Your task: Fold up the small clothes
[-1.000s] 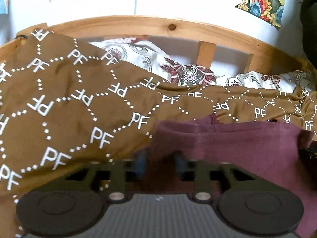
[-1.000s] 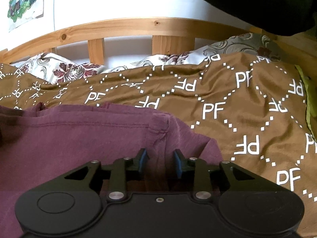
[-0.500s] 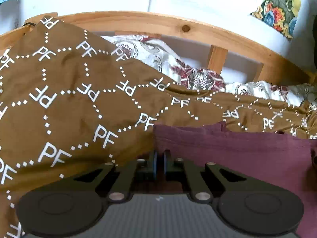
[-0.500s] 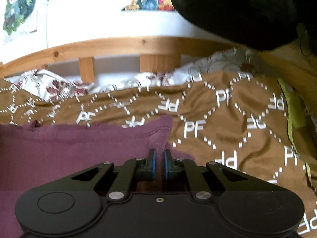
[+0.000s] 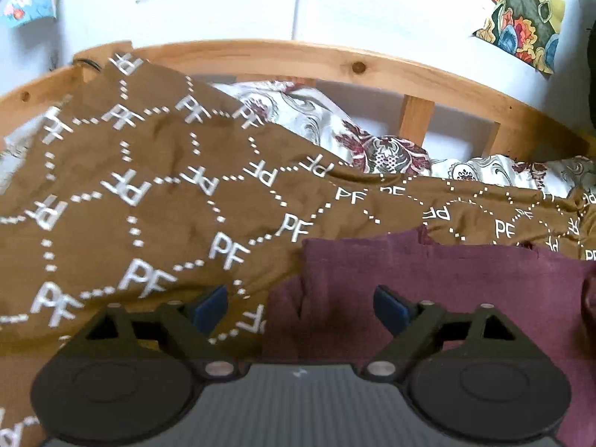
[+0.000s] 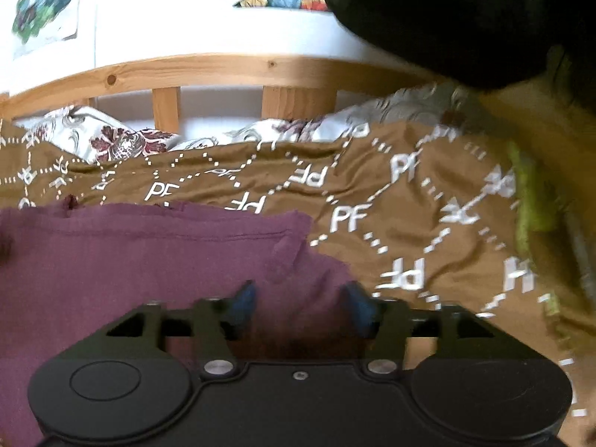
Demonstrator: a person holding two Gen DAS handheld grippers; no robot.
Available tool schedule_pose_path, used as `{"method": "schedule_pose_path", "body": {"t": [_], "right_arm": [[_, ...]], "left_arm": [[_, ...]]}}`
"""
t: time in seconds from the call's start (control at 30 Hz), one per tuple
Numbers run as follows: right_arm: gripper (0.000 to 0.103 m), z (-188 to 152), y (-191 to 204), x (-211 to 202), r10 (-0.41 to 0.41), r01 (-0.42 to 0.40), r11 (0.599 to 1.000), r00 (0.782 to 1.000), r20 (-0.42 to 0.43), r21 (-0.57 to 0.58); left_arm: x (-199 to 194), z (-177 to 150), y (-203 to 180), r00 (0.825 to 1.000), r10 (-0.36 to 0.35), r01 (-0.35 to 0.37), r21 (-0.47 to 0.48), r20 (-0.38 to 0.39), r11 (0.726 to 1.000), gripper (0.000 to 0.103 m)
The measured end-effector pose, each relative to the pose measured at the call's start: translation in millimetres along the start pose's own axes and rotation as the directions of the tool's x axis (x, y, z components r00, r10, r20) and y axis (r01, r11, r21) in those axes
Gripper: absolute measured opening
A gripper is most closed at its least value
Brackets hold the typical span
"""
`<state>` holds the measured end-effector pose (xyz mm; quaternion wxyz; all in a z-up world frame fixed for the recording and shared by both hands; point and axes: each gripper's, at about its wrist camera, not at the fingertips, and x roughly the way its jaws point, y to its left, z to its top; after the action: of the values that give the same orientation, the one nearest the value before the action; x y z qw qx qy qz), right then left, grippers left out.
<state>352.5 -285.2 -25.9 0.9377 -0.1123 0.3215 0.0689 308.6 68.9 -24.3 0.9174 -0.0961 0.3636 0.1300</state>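
Observation:
A maroon garment lies flat on a brown "PF"-patterned bedspread, its folded top edge running across. My left gripper hovers over the garment's left corner, jaws opening wide, pads off the cloth. In the right wrist view the same maroon garment fills the lower left. My right gripper is above its right corner, jaws opening, blue pads clear of the cloth that lies beneath the gap.
A curved wooden bed rail with slats runs behind the bedspread. Floral pillows rest against it. Something dark fills the top right of the right view. A green strip lies at the right edge.
Both grippers pinched shut on the garment's corners half a second ago, then opened and let the cloth go. The garment's top edge now lies flat on the bedspread.

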Motion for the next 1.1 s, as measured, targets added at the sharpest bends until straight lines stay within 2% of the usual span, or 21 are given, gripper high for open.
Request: {"method": "schedule_pose_path", "body": {"t": [0.07, 0.17, 0.3, 0.43, 0.5, 0.67, 0.83, 1.0, 1.1], "right_arm": [[0.084, -1.8, 1.8, -16.1, -0.029, 0.030, 0.998, 0.999, 0.037, -0.047], [0.098, -6.6, -1.9, -38.5, -0.054, 0.057, 0.997, 0.996, 0.068, -0.049], [0.102, -18.4, -8.1, -58.6, -0.076, 0.077, 0.997, 0.995, 0.060, -0.019], [0.102, -27.0, -11.6, -69.9, -0.089, 0.089, 0.996, 0.996, 0.026, -0.004], [0.102, -27.3, -12.8, -73.1, -0.088, 0.088, 0.996, 0.996, 0.006, 0.013], [0.102, -31.8, -14.1, -67.5, -0.027, 0.030, 0.996, 0.999, -0.040, 0.080], [0.102, -35.8, -9.0, -45.5, -0.015, 0.021, 0.998, 0.996, -0.091, 0.066], [0.102, -37.1, -0.9, -28.7, 0.022, -0.018, 0.999, 0.996, -0.088, 0.045], [0.102, -37.8, 2.9, -21.8, 0.007, -0.006, 1.000, 0.998, -0.063, 0.004]], "left_arm": [[-16.2, 1.6, 0.1, 1.000, 0.010, -0.010, 0.011, 0.024, 1.000, 0.096], [-46.4, 3.5, 0.6, 0.998, -0.003, 0.001, 0.028, 0.067, 1.000, 0.100], [-84.5, -10.4, 4.9, 0.996, -0.021, 0.021, 0.000, 0.089, 1.000, 0.102], [-111.0, -33.8, 14.5, 0.996, -0.065, 0.068, -0.044, 0.059, 0.997, 0.102], [-116.7, -43.0, 17.7, 0.997, -0.070, 0.071, -0.073, 0.017, 0.995, 0.102], [-117.9, -52.9, 16.7, 0.998, -0.042, 0.037, -0.097, -0.051, 0.995, 0.102], [-97.0, -61.6, 11.6, 0.992, -0.015, 0.007, -0.067, -0.123, 0.998, 0.102], [-65.6, -63.3, 12.3, 0.979, -0.028, 0.005, -0.113, -0.202, 0.994, 0.102], [-52.1, -64.6, 16.3, 0.965, -0.072, 0.029, -0.172, -0.252, 0.985, 0.102]]}}
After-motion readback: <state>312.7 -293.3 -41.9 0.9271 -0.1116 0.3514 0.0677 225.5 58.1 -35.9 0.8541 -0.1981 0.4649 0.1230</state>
